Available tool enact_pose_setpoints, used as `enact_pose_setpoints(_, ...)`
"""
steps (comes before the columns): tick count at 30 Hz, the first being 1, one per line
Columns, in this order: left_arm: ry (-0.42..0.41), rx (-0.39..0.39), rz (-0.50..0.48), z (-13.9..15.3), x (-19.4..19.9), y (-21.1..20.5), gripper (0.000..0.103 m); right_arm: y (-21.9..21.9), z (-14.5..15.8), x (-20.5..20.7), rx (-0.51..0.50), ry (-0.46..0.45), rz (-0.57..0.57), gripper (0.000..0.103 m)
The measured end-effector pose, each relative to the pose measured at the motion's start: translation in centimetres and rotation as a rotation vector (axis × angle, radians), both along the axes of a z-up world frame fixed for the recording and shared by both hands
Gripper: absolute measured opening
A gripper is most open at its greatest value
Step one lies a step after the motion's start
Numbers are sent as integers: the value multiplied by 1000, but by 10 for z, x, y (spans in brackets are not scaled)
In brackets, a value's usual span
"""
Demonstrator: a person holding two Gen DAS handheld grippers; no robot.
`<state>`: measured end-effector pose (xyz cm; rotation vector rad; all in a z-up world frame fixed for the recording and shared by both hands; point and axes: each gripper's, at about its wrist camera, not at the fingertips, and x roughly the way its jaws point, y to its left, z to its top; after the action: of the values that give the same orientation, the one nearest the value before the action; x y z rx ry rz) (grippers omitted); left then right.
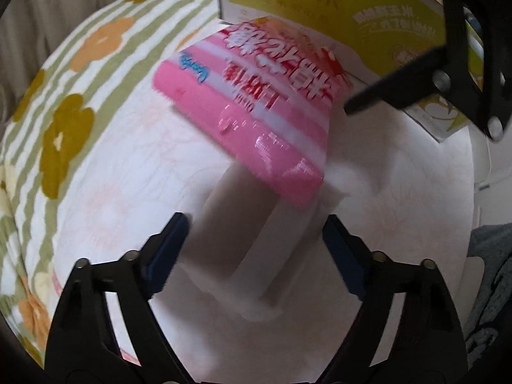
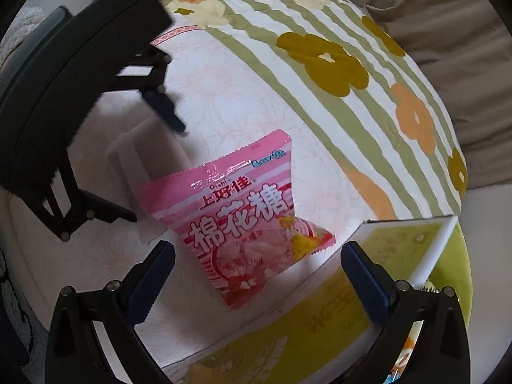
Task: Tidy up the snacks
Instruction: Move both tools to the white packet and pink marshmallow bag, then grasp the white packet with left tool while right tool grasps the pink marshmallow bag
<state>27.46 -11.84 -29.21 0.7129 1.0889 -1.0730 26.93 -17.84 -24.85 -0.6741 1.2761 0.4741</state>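
A pink marshmallow snack bag (image 1: 252, 108) lies on the white bedding, its far end leaning against a yellow cardboard box (image 1: 368, 16). My left gripper (image 1: 256, 243) is open and empty, just short of the bag's near end. In the right wrist view the same bag (image 2: 236, 220) lies ahead of my right gripper (image 2: 256, 275), which is open and empty, hovering over the edge of the yellow box (image 2: 288, 329). The left gripper (image 2: 156, 156) shows at the left of that view, open. The right gripper's arm (image 1: 448, 73) shows at the upper right of the left view.
A striped quilt with orange and olive flowers (image 1: 64, 102) lies beside the white sheet (image 1: 134, 172), and also shows in the right wrist view (image 2: 352, 73). A grey cloth (image 1: 489, 288) sits at the right edge.
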Motion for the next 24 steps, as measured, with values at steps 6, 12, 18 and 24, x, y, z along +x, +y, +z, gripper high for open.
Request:
enact_pose_setpoints(6,16,21,133,0,3,22,77,5,-2,7,13,30,24,103)
enact_pose_setpoints(12,31,61,296,-1,14,36,82,19,-19,9,-56,98,117,103)
enact_pose_setpoints(18,-11,91,214,-8,9,19,82,24,-31,14,-113,163,166,103)
enact_pose_setpoints(24,4,58,262,-5,11,35,66,32,-49,25,-183,219,174,103)
